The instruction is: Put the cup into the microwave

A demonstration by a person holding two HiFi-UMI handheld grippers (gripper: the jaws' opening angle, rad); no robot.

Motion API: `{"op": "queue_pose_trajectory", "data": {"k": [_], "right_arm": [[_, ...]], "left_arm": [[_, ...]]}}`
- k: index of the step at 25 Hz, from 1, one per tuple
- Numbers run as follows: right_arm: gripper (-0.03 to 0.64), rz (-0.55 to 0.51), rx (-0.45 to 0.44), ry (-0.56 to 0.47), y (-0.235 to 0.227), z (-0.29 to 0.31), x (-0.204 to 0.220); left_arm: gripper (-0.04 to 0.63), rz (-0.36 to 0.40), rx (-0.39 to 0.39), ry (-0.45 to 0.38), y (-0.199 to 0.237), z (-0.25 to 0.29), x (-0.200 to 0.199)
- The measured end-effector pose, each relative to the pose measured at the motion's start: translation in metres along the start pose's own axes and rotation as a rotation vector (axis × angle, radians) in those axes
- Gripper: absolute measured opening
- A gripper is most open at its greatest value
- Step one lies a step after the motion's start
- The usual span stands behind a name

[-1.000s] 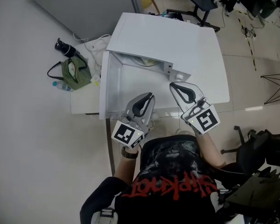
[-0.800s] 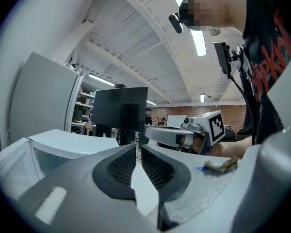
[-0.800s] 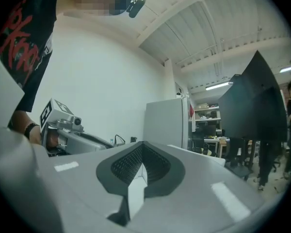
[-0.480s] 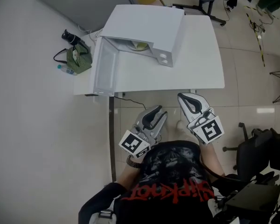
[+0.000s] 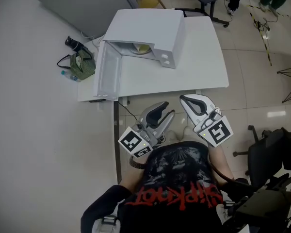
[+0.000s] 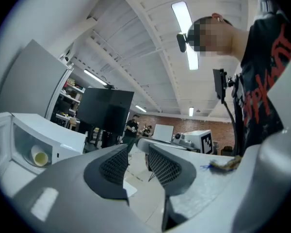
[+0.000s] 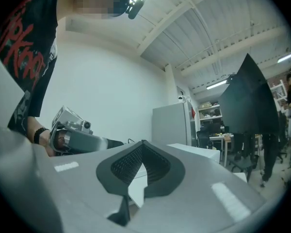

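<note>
The white microwave [image 5: 145,30] stands at the back left of the white table [image 5: 199,67], its door [image 5: 109,72] swung open to the left. A pale yellow cup [image 5: 143,47] sits inside the cavity; in the left gripper view the cup [image 6: 40,158] shows at the far left. Both grippers are held level off the table's near edge, close to the person's chest. The jaws of my left gripper [image 5: 163,109] are opening, and nothing is between them [image 6: 136,147]. My right gripper [image 5: 185,100] is shut on nothing [image 7: 142,144].
A green bag [image 5: 81,66], a black flask [image 5: 73,43] and a small bottle [image 5: 67,74] lie on the floor left of the table. A grey panel [image 5: 82,4] leans behind. Office chairs [image 5: 274,154] stand to the right and beyond the table.
Both grippers have drawn back from the microwave and off the table toward the person's body. The left jaws have spread apart. The right jaws stayed shut.
</note>
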State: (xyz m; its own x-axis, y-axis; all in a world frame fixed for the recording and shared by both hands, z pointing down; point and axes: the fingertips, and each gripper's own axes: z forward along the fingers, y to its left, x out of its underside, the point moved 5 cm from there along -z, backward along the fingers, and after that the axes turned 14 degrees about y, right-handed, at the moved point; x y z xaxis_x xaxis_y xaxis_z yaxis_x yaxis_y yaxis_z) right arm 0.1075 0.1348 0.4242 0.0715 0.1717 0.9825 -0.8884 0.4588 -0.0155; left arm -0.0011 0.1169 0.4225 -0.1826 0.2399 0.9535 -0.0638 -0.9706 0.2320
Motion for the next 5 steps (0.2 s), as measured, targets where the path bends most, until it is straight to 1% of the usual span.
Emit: {"op": "queue_pose_trajectory", "data": {"k": [3, 5], "right_arm": [[0.0, -0.029, -0.024, 0.008, 0.016, 0.009, -0.008], [0.0, -0.031, -0.043, 0.002, 0.028, 0.015, -0.014]], "left_arm": [[0.138, -0.076, 0.096, -0.122, 0.002, -0.015, -0.011], [0.146, -0.136, 0.149, -0.198, 0.004, -0.025, -0.015]]}}
